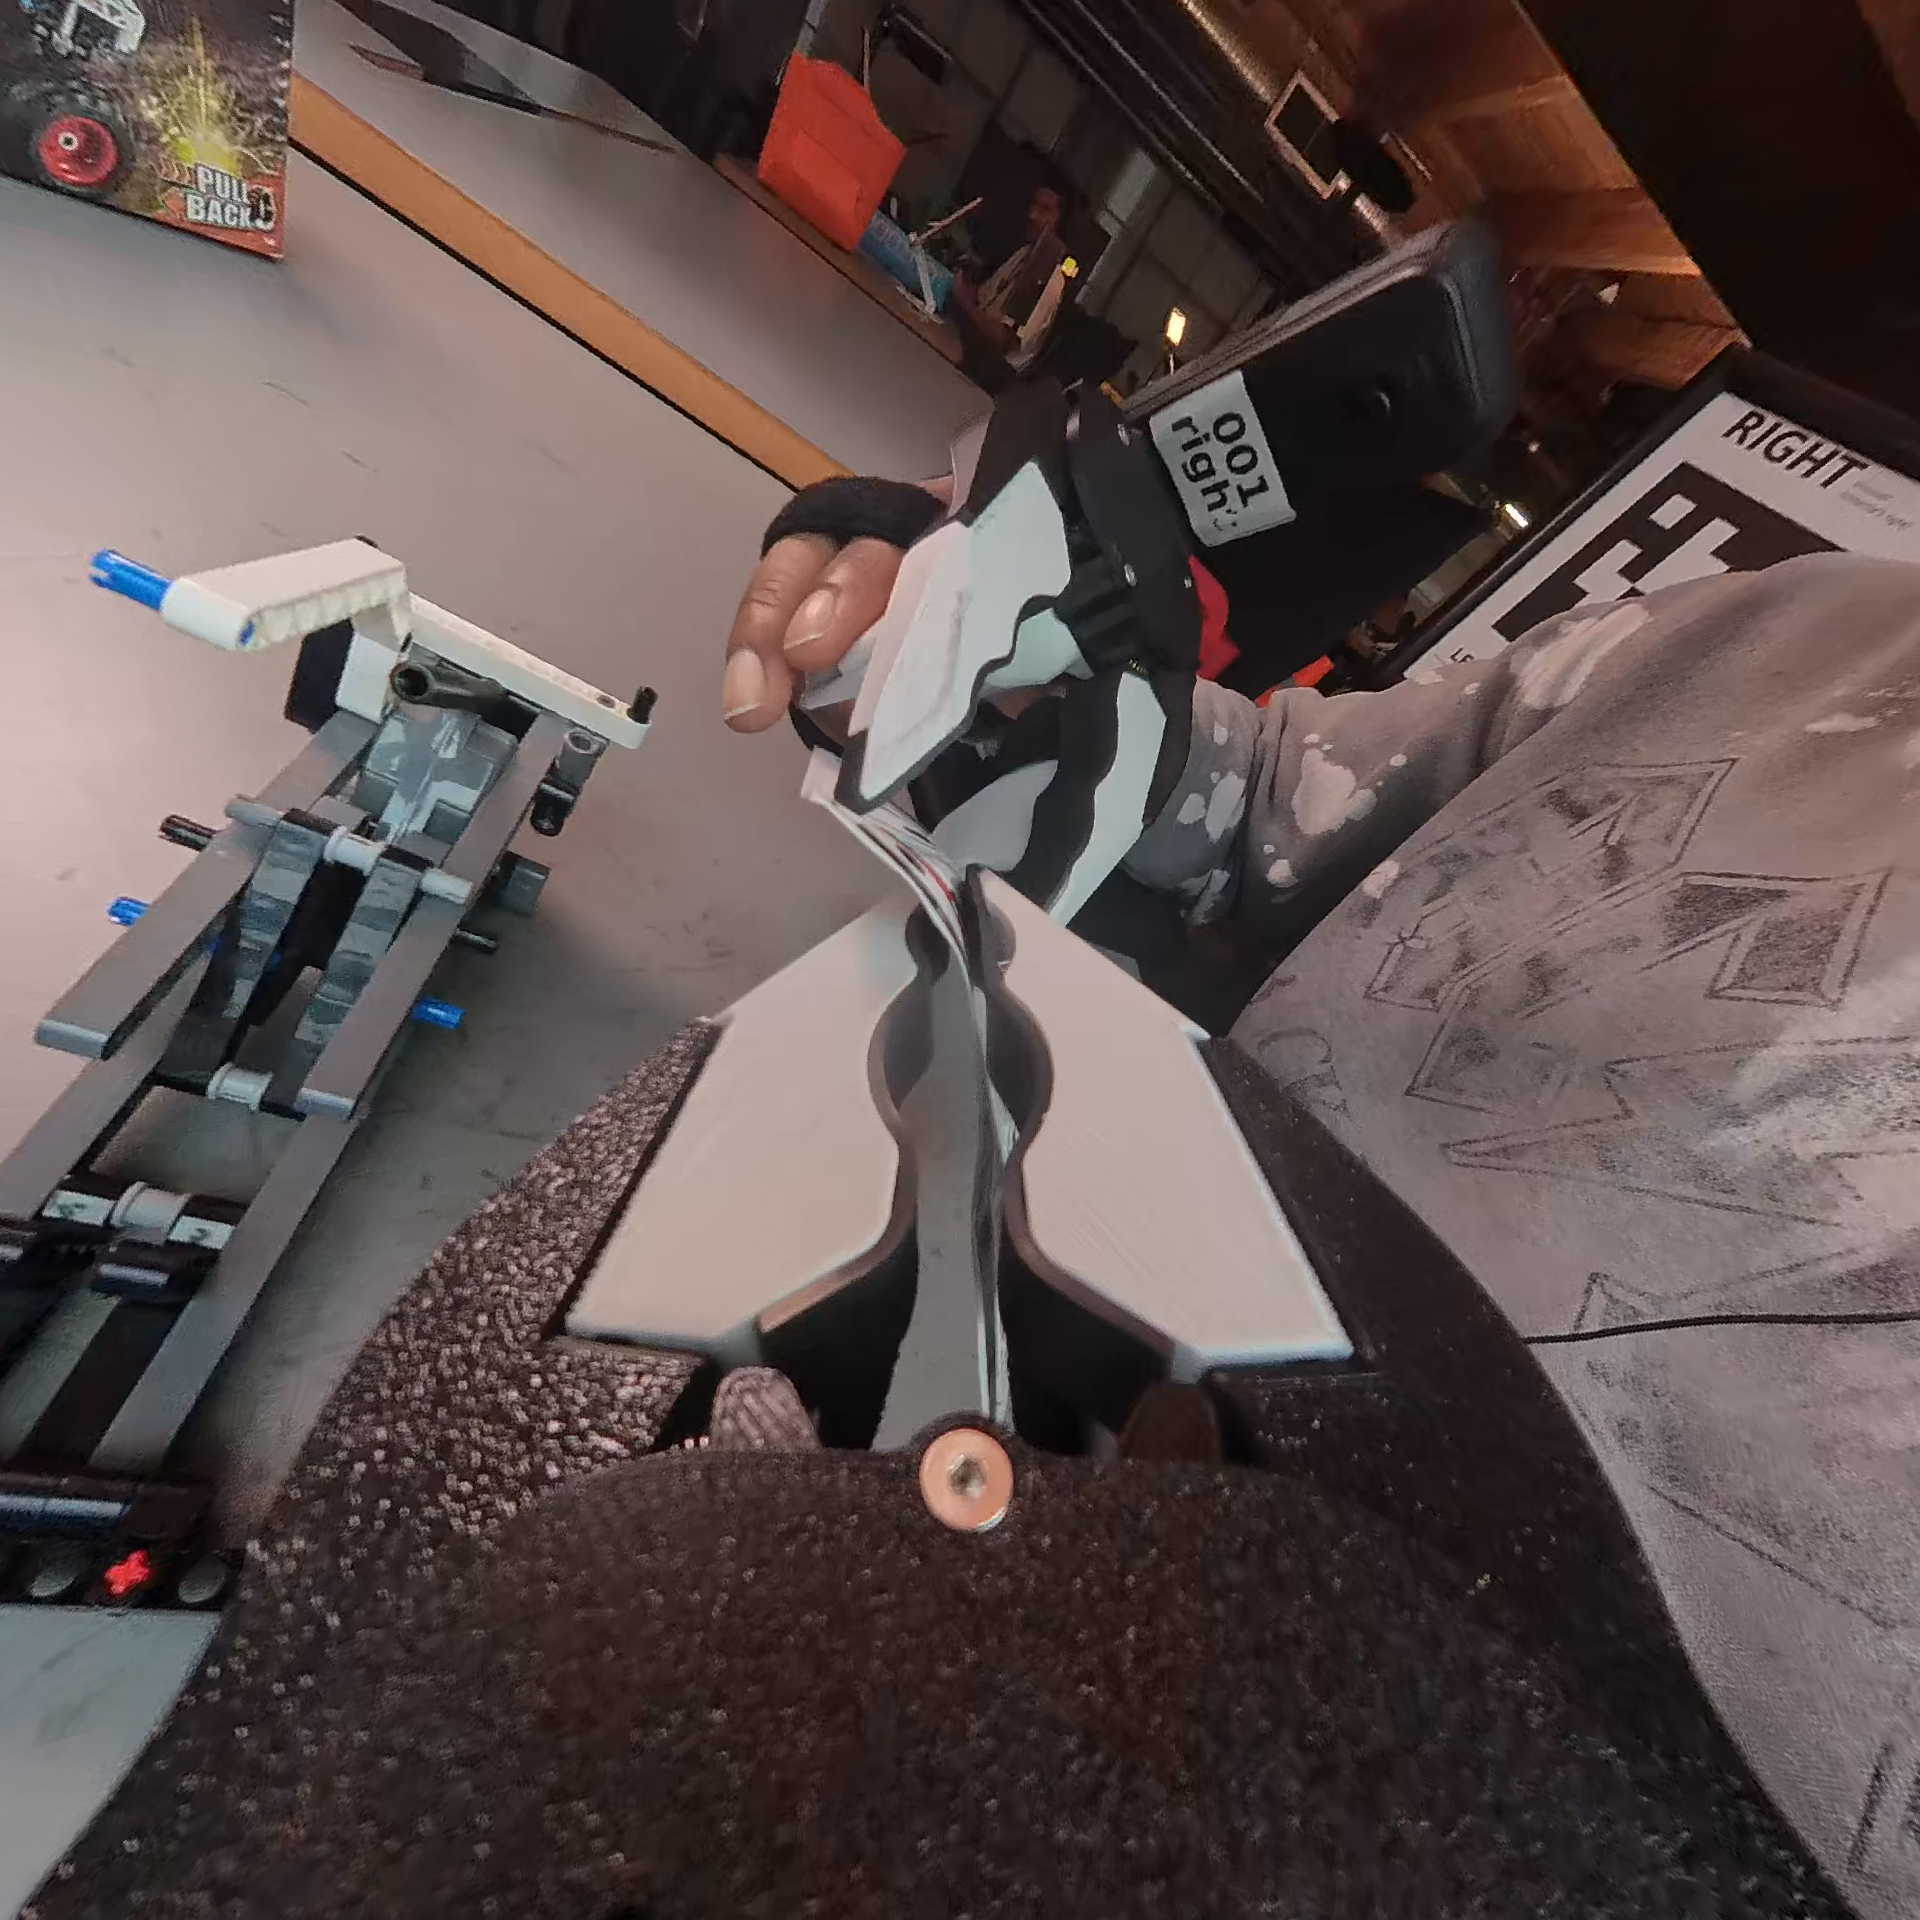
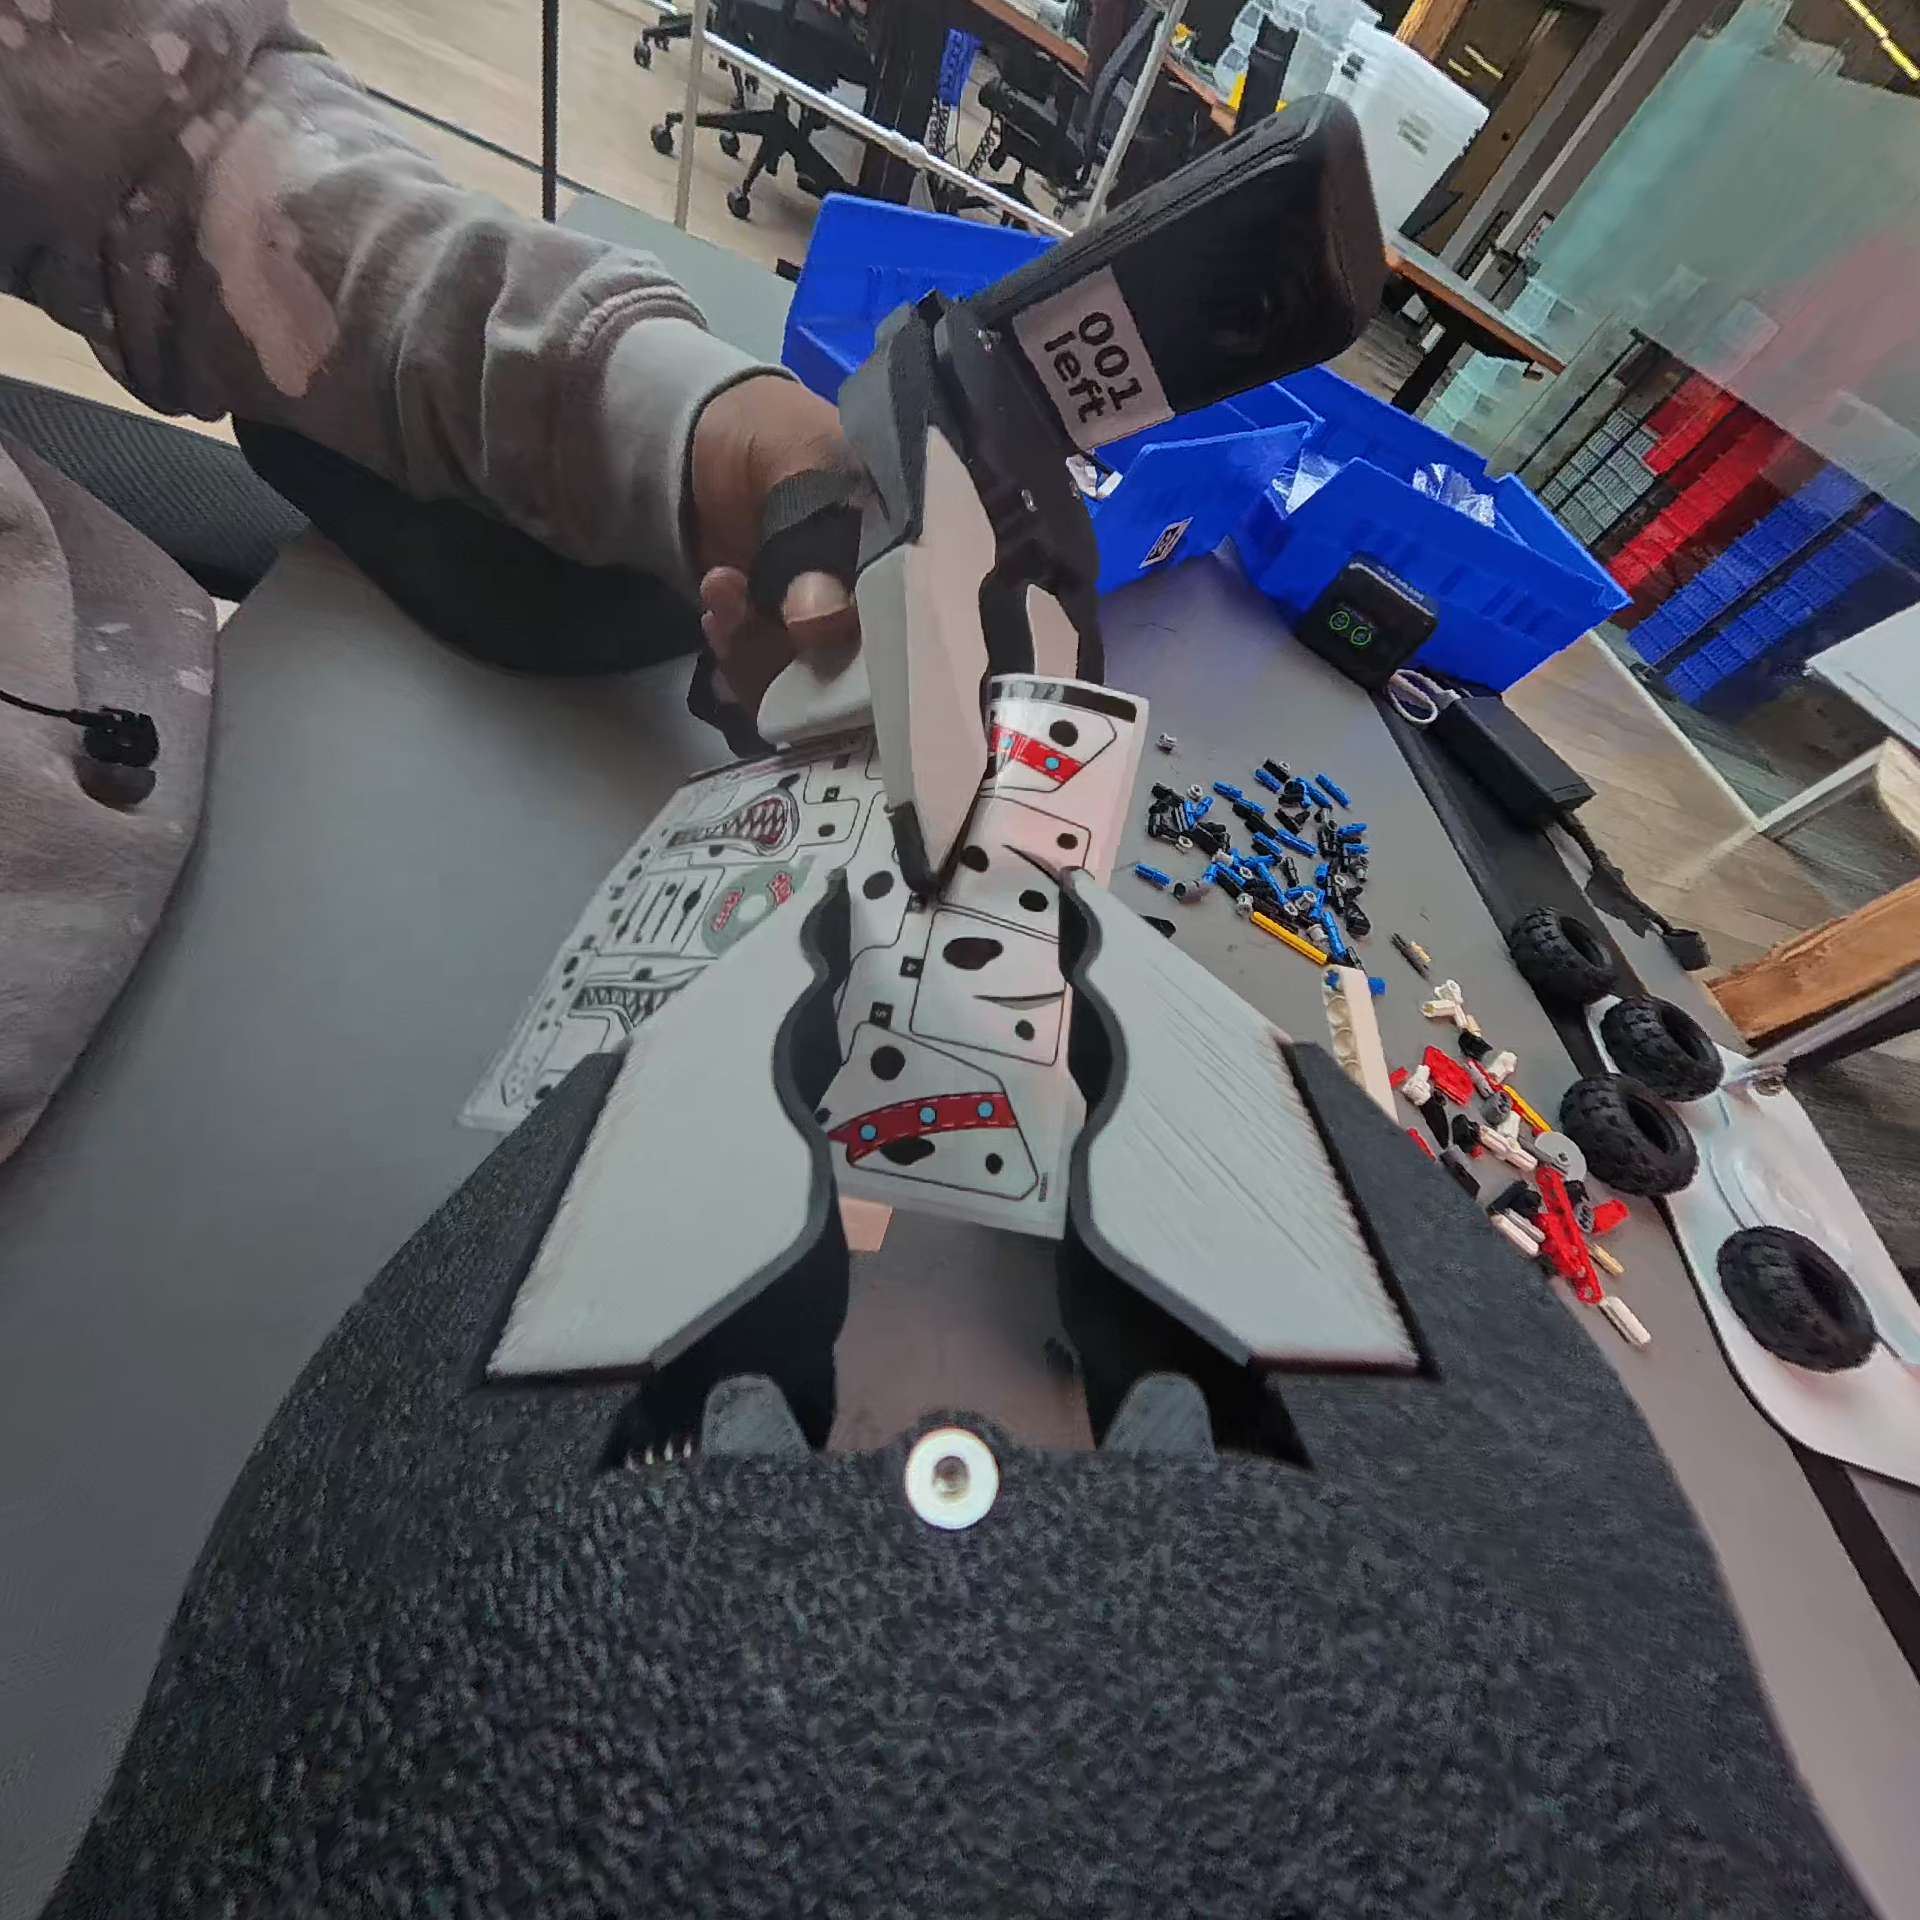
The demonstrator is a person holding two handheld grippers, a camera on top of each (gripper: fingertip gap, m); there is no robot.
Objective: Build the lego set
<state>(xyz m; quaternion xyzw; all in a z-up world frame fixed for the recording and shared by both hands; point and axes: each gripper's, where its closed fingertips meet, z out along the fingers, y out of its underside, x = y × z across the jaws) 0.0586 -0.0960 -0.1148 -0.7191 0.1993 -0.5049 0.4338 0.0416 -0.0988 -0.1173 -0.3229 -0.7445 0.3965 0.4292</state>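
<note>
A glossy white sticker sheet, spotted black with red studded bands, bends between the clamped left gripper and parted right gripper.

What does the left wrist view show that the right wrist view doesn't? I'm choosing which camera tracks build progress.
Only left wrist view: the partly built chassis and the set's box, on the table. Only right wrist view: loose parts, black tyres, blue bins. Both: the sticker sheet, with the left gripper shut on it and the right gripper with jaws open.
</note>
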